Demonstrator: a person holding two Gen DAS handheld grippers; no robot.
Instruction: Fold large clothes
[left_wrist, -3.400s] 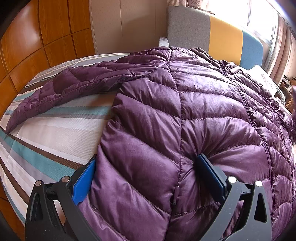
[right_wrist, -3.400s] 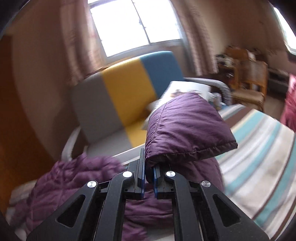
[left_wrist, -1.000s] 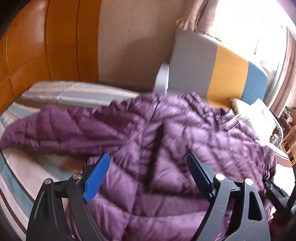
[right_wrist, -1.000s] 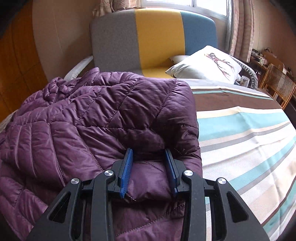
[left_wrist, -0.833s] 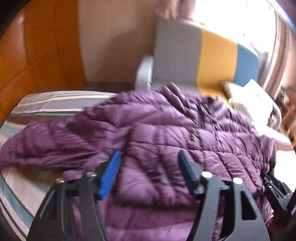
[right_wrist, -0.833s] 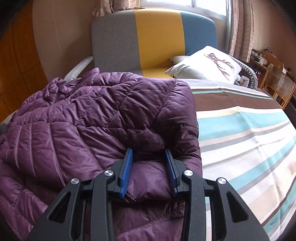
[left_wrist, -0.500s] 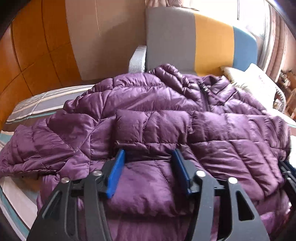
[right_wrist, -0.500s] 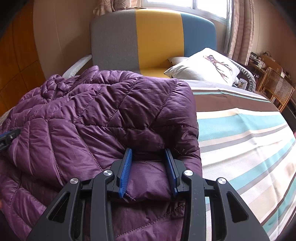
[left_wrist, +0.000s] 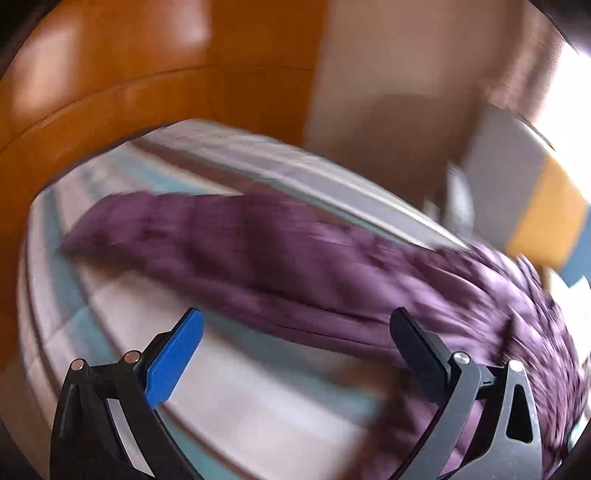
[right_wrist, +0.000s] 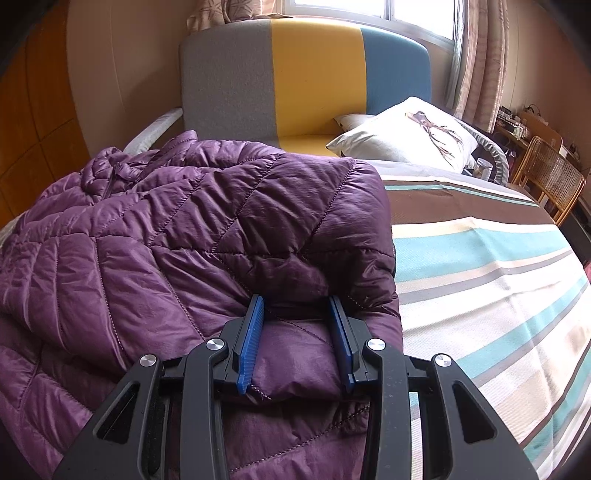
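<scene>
Daylight from the window (right_wrist: 413, 14) glares; the left wrist view is motion-blurred, the right sharp, both with dark, curved fisheye edges.

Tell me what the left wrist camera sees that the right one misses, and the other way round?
Only the left view shows the jacket's outstretched sleeve, blurred, lying across the bed, the orange wood panelling, and the left gripper, its jaws opening with nothing between them. Only the right view shows the pillow, the wicker chair, the window, and the right gripper clamped on a fold of the jacket. Both show the purple jacket, the striped bed cover and the grey, yellow and blue sofa.
</scene>
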